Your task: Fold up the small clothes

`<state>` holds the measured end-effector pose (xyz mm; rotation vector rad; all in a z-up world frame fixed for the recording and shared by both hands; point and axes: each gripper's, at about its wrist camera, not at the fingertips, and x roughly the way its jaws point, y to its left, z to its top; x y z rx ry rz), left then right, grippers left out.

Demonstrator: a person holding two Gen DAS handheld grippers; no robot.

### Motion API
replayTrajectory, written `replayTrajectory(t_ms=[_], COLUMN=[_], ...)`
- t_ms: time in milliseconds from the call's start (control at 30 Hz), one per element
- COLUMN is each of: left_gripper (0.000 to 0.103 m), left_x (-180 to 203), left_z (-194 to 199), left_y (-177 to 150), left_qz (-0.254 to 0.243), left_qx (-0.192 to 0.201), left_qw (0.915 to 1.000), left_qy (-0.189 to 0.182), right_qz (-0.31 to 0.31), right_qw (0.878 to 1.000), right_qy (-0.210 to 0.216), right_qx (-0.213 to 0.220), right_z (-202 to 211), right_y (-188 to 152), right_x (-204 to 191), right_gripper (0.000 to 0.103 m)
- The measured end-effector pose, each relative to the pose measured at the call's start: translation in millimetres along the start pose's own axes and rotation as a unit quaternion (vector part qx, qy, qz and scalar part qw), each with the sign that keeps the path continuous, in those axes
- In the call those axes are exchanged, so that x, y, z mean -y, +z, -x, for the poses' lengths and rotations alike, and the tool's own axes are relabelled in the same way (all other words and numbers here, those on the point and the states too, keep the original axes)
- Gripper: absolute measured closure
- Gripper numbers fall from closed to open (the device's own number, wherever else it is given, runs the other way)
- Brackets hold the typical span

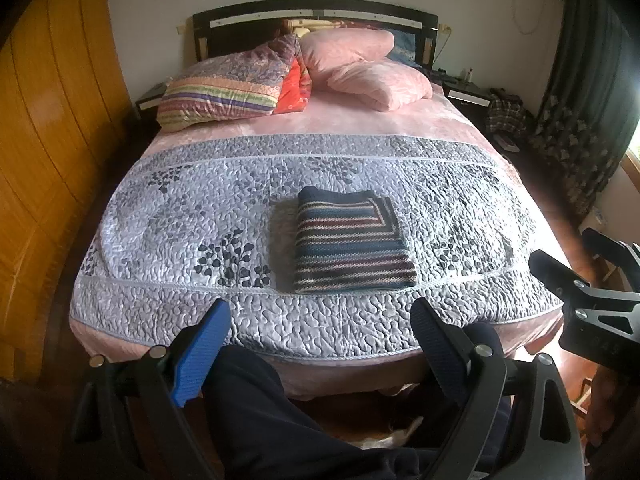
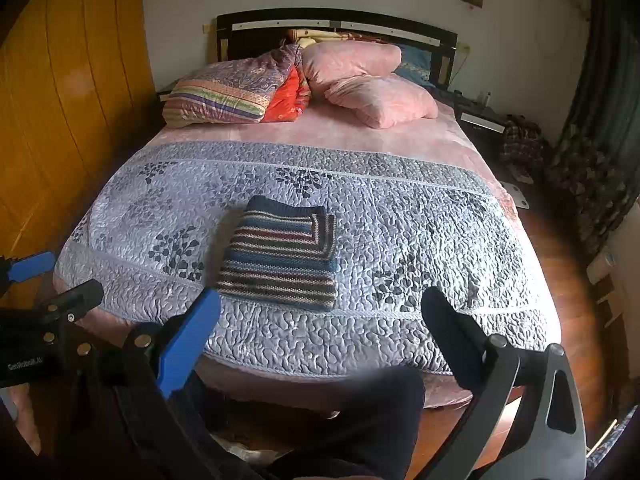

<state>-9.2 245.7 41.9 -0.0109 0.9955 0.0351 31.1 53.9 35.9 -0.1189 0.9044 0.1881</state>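
A: Nearest us, the left gripper (image 1: pixel 320 320) and the right gripper (image 2: pixel 322 312) both hang at the foot of the bed, jaws spread wide, holding nothing.

B: Just beyond our fingertips, apart from them, the striped sweater (image 1: pixel 350 242) lies folded on the grey quilt (image 1: pixel 180 208).

A: Further back we see pink pillows (image 1: pixel 360 64), the dark headboard (image 1: pixel 312 10), and wooden wardrobe doors (image 1: pixel 48 120) on the left.

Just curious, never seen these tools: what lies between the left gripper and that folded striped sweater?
Only bare quilted bedspread, as the left wrist view shows. The open left gripper hangs at the foot of the bed, apart from the striped sweater.
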Motion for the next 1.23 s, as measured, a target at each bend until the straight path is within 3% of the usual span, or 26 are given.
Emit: replayTrajectory(t_ms=[1233], left_gripper=[0.011], left_x=[-7.1], left_z=[-3.3], left_y=[-0.2], left_qz=[-0.007], left_qx=[-0.004], left_qw=[1.0000], left_qy=[-0.001], right_qz=[-0.007], right_qw=[1.000], right_qy=[0.006], right_qx=[-0.004], right_z=[-4.4], right_y=[-0.7], right_x=[2.4], right_gripper=[0.003])
